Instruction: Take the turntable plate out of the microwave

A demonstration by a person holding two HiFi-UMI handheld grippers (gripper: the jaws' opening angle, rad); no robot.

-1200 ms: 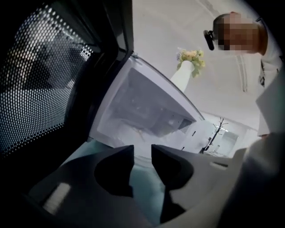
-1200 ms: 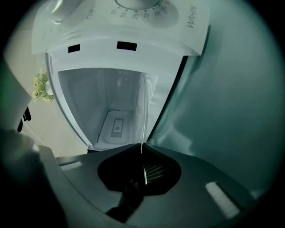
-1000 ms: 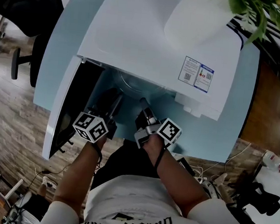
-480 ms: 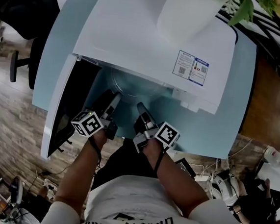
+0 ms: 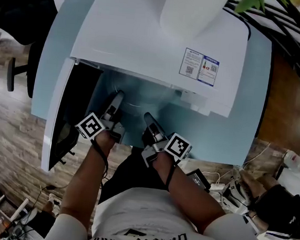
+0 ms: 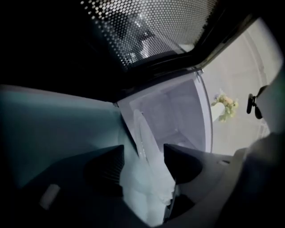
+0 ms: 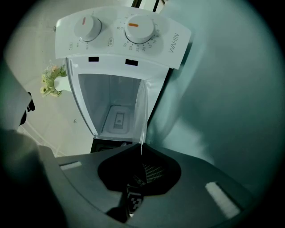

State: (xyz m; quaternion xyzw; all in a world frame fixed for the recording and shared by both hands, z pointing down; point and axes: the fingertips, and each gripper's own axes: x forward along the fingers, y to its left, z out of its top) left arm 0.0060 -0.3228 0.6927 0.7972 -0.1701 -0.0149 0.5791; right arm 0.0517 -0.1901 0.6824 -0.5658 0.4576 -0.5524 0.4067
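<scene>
Rim hold: right gripper (image 7: pixel 141 149) clamped on plate (image 7: pixel 142 113) at microwave (image 5: pixel 148 32) mouth.
Plate at 12 o'clock of both, between left gripper (image 6: pixel 143 153) jaws, which are opening; best re-seat left deeper, then pull level.

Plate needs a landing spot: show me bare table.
Bare table lies right of the right gripper, before the microwave's front. Left is crowded: the open door and the left gripper, jaws opening around the turntable plate.

Head view looks down; both gripper views face microwave (image 5: pixel 137 36).
</scene>
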